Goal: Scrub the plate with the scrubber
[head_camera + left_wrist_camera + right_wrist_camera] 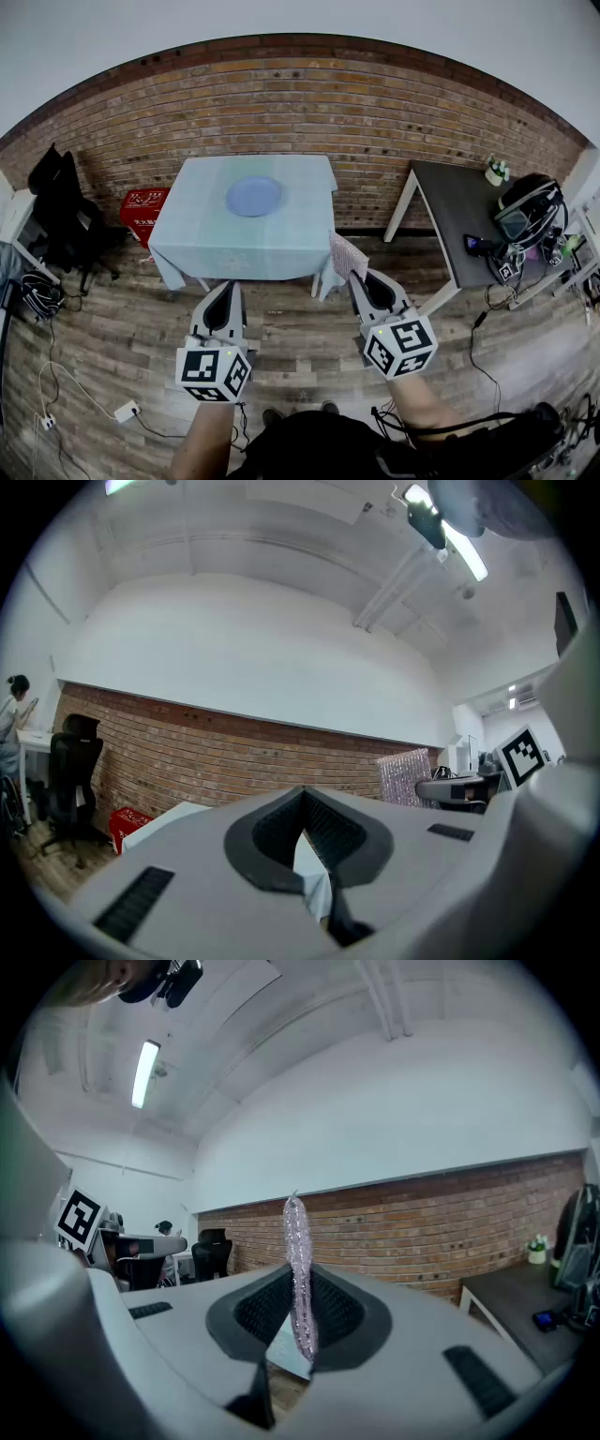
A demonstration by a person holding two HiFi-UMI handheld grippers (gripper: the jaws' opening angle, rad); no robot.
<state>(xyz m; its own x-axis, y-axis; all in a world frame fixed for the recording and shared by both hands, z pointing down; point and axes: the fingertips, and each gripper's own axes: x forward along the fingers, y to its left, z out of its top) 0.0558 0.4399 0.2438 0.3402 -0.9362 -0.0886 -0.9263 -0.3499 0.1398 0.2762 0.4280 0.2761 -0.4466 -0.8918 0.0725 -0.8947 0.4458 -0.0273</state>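
Right gripper [361, 278], in your head view, clamps the sparkly pink flat scrubber [347, 255]; the round blue plate [253, 197] lies well ahead on the pale green clothed table [202, 239]. Left gripper view: your left gripper [305, 808] is closed and empty. Right gripper view: scrubber pinched upright. You appear to be in the approach step; next, advance to the plate.

**Grey shells, black-and-white cubes**

I see the left gripper [228, 289] and right gripper [360, 281] in pale grey tapered shells, each backed by a white cube [214, 370] printed with black square markers. The pads [328, 832] are dark and finely ribbed, and dark slots [134, 904] mark the shell. The person wears a dark top [314, 448]. A black cable [459, 427] crosses the right forearm.
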